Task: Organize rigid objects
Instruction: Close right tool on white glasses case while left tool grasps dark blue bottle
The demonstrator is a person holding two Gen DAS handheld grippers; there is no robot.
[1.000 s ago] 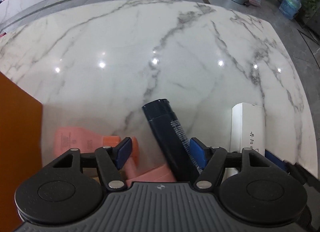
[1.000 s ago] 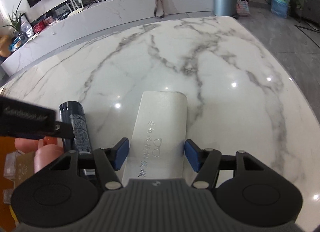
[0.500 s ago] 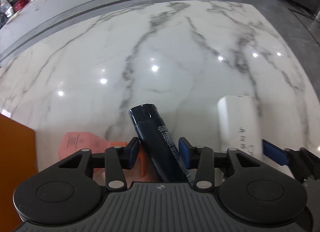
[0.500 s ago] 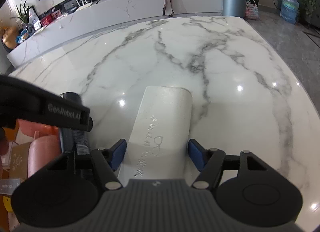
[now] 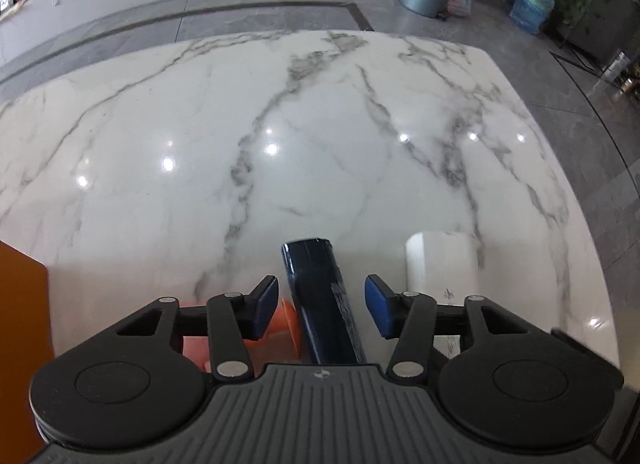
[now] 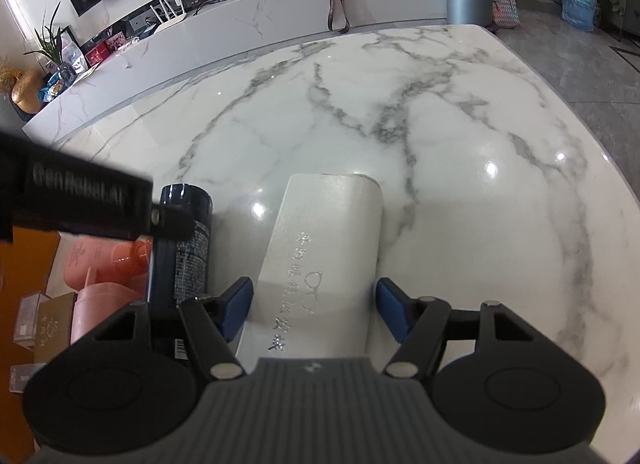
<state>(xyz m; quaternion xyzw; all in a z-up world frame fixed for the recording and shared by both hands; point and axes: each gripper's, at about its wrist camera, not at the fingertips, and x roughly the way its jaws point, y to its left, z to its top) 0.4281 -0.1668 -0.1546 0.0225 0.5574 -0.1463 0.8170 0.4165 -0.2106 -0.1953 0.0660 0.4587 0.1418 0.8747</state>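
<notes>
A dark blue bottle (image 5: 320,296) lies on the white marble table (image 5: 320,143), its flat end pointing away from me. My left gripper (image 5: 321,304) straddles it. Its jaws are opening, with a gap showing between each blue pad and the bottle. A white glasses case (image 6: 328,248) with embossed lettering lies to the right of the bottle (image 6: 184,248). My right gripper (image 6: 315,312) is open around the case's near half, with both pads close beside its long edges. The case (image 5: 440,264) also shows in the left wrist view.
Pink bottles with an orange cap (image 6: 100,260) lie left of the dark bottle, against an orange box (image 5: 20,304). Small cartons (image 6: 52,320) sit at the lower left. The left gripper's black housing (image 6: 80,199) crosses the right wrist view. The table's edge (image 6: 600,151) curves along the right.
The left jaws narrowed around the dark bottle, then widened again, and that gripper tilted so more of the far table shows. The right gripper and the white case stayed put.
</notes>
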